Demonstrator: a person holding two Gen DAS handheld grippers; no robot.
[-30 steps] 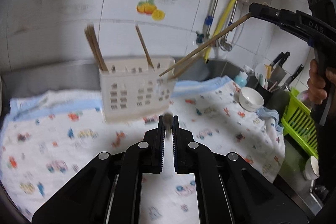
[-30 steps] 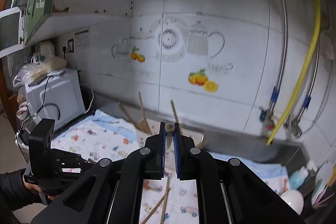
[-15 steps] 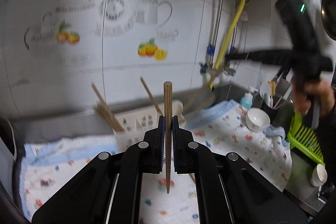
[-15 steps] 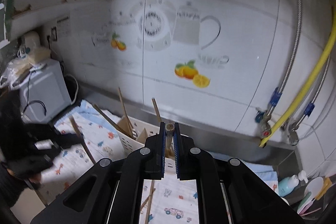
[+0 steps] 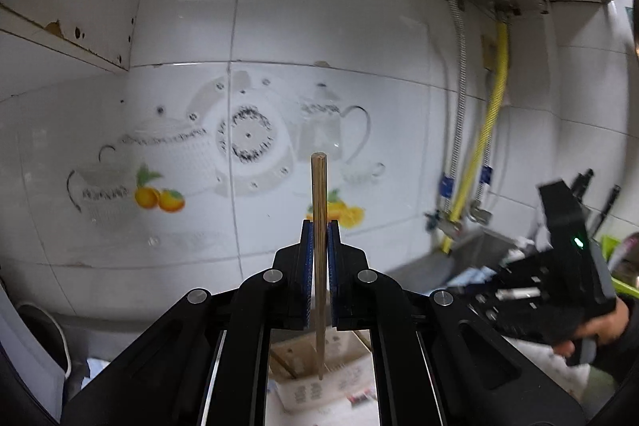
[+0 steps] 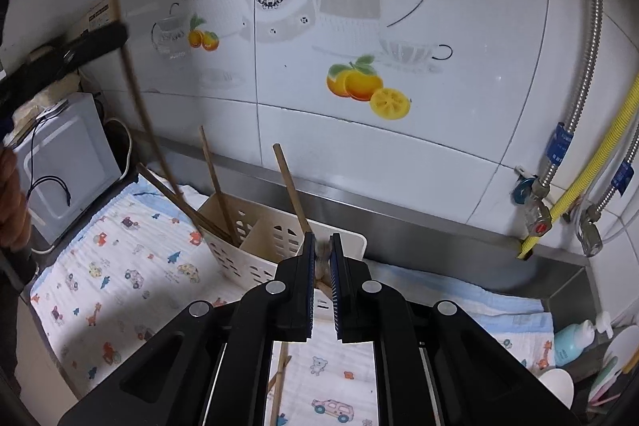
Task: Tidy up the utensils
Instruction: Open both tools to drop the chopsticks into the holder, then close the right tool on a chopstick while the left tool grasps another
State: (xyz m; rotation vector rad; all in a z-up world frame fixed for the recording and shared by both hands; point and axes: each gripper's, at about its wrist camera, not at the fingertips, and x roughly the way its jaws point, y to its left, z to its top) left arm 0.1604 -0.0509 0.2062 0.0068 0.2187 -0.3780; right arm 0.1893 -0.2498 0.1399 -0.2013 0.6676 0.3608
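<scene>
My left gripper (image 5: 318, 231) is shut on one wooden chopstick (image 5: 319, 194), which stands upright in front of the tiled wall. Its lower tip hangs over the cream slotted utensil holder (image 5: 315, 388). My right gripper (image 6: 322, 250) is shut on a pair of chopsticks (image 6: 279, 378); their ends show between the pads and their shafts run back under the arms. It sits just before the holder (image 6: 271, 246), which has several chopsticks (image 6: 217, 182) leaning in it. The left gripper (image 6: 114, 35) with its chopstick (image 6: 133, 98) shows at upper left, above the holder's left end.
The holder stands on a patterned cloth (image 6: 120, 266) on a steel counter against the wall. A white appliance (image 6: 68, 154) is at the left. A yellow hose (image 6: 591, 162), valves, a blue bottle (image 6: 571, 342) and a white bowl (image 6: 559, 386) are at the right.
My left gripper has risen and tipped up, so its chopstick now stands upright above the holder. My right gripper has come down and closer to the holder with its chopsticks.
</scene>
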